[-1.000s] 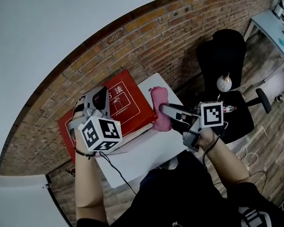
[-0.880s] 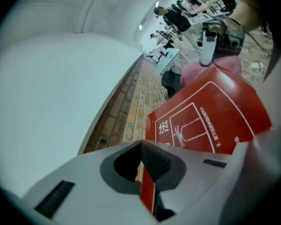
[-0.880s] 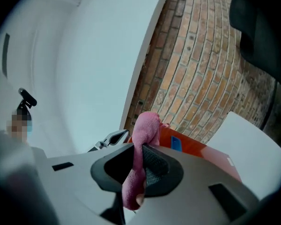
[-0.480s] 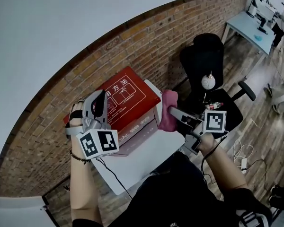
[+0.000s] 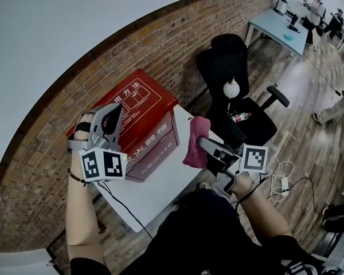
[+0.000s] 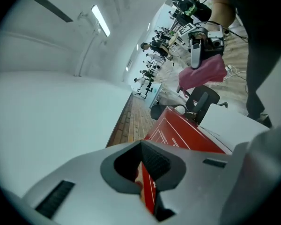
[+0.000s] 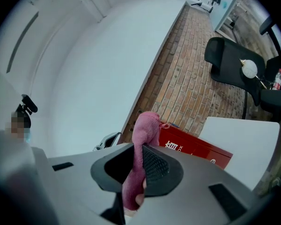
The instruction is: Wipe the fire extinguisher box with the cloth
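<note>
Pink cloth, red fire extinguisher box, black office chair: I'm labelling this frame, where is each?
pink cloth (image 5: 193,145), head view, middle of the hanging fold.
red fire extinguisher box (image 5: 142,99), head view, printed top face.
black office chair (image 5: 221,59), head view, backrest.

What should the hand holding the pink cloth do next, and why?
Probably bring the pink cloth, clamped in the right hand-held gripper, across onto the red fire extinguisher box: it hangs beside the box, not touching, while the left hand-held gripper grips the box's edge.
</note>
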The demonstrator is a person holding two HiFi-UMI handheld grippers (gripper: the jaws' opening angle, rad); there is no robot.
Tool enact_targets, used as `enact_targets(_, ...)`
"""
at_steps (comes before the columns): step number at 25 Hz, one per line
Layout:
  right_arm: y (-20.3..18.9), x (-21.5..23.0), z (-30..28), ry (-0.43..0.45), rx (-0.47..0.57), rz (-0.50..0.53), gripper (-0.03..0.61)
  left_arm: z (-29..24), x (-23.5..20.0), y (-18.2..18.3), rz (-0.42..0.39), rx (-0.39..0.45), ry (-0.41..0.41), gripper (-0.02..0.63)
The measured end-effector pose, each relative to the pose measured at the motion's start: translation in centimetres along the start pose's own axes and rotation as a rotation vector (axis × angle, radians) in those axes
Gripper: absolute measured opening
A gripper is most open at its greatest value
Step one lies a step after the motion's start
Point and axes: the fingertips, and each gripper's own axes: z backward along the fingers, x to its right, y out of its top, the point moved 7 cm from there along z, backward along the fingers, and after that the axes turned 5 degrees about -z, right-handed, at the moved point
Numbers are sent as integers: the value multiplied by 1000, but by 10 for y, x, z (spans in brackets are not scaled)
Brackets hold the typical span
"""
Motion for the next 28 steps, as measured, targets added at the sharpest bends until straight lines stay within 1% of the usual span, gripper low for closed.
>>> enact_targets(5,6,-3,17,24,21,-10,61,-5,-4,14,-50,58,-30,20)
enact_targets(10,25,3,23,60,-4,-28,61,-22,-3,17,-58,95,-94,20)
enact_targets(13,37,14,24,72,-37,-57,61,-34,-2,16,-64,83,-102,20)
enact_targets(18,52,31,21,100,-100,-92,61,-49,-4,7,-76,12,-110,20)
enact_targets(21,59,40,15,107,-116,-102,61,-53,-3,1,-67,-4,-127,20)
enact_targets(23,60,43,10,112,-109,-115,61,-55,-3,-2,-69,5,-139,20)
enact_targets(28,46,46,0,93,-51,-153,61,-60,2,-8,-146,82,-186,20)
